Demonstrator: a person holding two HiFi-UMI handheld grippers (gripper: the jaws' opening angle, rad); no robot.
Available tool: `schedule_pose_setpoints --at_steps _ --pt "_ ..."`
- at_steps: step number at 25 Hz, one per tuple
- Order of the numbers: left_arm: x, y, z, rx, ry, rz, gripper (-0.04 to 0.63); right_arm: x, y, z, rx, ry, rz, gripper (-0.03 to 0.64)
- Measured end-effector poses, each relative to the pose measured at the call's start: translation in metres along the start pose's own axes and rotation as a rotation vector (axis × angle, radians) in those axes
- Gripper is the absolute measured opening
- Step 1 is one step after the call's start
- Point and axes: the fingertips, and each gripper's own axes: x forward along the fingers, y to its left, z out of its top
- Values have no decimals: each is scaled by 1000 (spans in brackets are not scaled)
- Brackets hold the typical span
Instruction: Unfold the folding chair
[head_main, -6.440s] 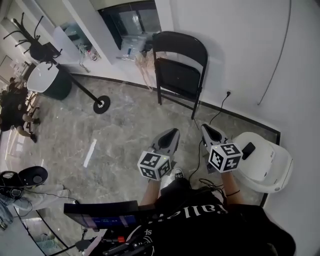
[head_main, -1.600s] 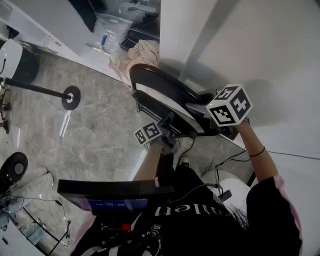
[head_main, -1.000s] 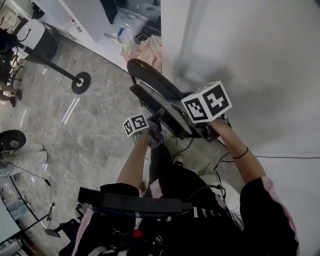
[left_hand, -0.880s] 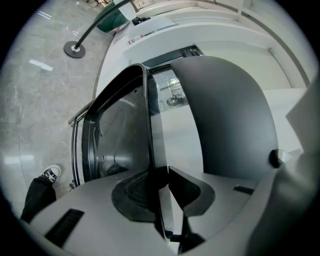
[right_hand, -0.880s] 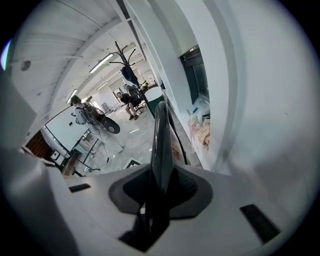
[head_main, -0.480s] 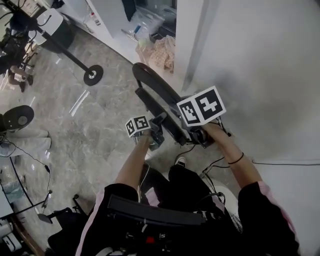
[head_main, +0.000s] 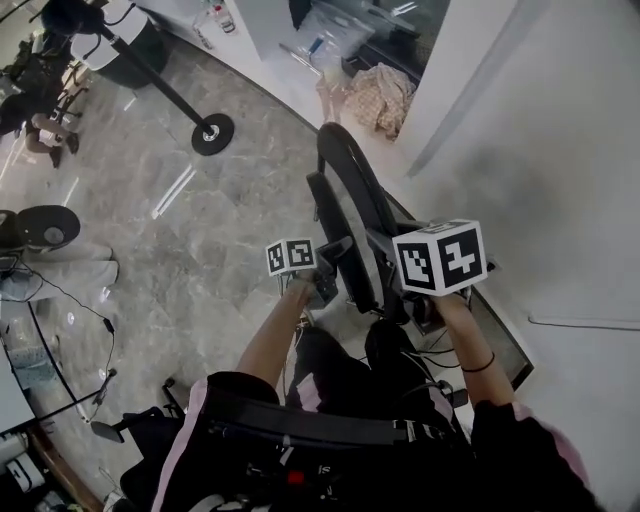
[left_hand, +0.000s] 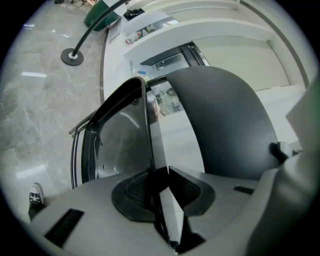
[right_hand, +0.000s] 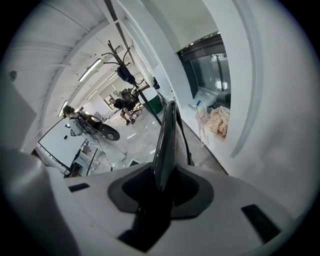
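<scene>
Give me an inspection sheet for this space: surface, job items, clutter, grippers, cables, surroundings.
Surface: grey marble floor.
Job's things: black folding chair, looks folded nearly flat.
Clutter: patterned cloth bundle by the wall; round stand base.
Grippers: left gripper and right gripper each clamped on a chair edge.
Cables: black cable trailing on the floor at left.
Surroundings: white wall at right; people far off.

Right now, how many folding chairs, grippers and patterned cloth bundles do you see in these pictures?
Folding chairs: 1, the black folding chair.
Grippers: 2, the left gripper clamped on the chair's edge, and the right gripper, whose jaws are opening with the chair's edge between them.
Cloth bundles: 1, the patterned cloth bundle by the wall.
Total: 4
</scene>
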Motion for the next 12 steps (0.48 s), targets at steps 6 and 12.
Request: schedule_pose_setpoints --at_steps 6,12 --pt "-80 39 19 -1 1 -31 83 49 73 8 -3 8 -14 95" --pt "-167 82 36 -17 -42 -39 83 99 164 2 -70 38 -11 95"
